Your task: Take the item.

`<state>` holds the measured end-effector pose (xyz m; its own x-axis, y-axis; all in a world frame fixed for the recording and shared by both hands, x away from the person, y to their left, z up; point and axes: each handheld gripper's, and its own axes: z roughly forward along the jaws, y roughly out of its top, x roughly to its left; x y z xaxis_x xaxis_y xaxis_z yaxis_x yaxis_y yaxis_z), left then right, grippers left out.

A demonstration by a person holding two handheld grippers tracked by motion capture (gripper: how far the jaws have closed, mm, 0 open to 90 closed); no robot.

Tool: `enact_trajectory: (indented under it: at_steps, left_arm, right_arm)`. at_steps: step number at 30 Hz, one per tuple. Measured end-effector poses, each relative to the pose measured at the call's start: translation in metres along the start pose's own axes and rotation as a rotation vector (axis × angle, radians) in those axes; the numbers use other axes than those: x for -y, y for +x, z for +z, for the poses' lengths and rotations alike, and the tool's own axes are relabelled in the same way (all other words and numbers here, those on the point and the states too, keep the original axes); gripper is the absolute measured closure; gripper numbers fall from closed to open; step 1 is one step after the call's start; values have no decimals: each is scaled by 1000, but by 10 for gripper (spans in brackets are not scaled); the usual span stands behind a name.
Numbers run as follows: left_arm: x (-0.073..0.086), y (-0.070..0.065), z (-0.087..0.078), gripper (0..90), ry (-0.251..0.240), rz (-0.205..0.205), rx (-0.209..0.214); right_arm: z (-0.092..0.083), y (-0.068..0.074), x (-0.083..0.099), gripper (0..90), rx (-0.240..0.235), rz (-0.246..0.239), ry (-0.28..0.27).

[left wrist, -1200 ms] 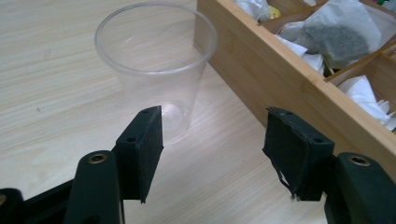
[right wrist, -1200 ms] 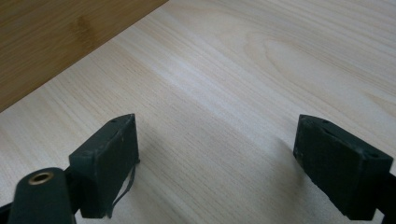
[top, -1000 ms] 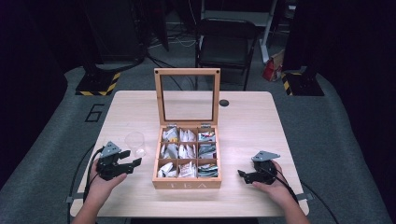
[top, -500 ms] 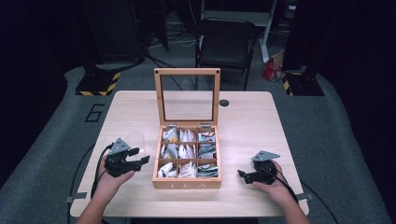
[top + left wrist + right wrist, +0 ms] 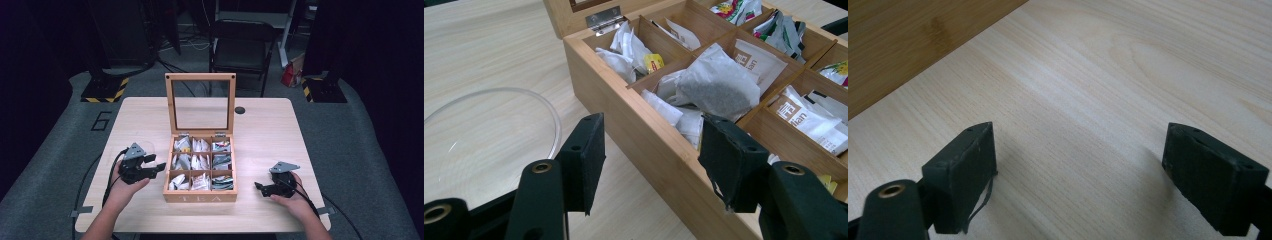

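A wooden tea box [image 5: 200,195], lid upright, sits mid-table with "TEA" on its front wall. The left gripper [image 5: 649,150], holding nothing, has its jaws narrowing astride the box's left wall; closing there could pinch wood instead of a sachet, or nudge the glass bowl [image 5: 489,135] left of the box. The right gripper [image 5: 1080,170] rests wide open and unladen, right of the box. (Sachet lettering is only partly legible.)

Honey-brown wooden tea box [image 5: 200,195] on a pale table [image 5: 270,130]; white sachets [image 5: 719,85] (one perhaps yellow-tagged).
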<state>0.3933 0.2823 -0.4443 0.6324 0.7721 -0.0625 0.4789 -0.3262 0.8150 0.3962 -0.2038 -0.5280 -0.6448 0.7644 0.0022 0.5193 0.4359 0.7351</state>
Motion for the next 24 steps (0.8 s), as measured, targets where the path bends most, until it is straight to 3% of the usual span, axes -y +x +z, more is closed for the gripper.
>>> enact_trajectory:
  at_steps: [24]
  left_arm:
    - [-23, -8, 26, 435, 10, 41, 41]
  right_arm:
    - [0, 0, 0, 134, 0, 0, 2]
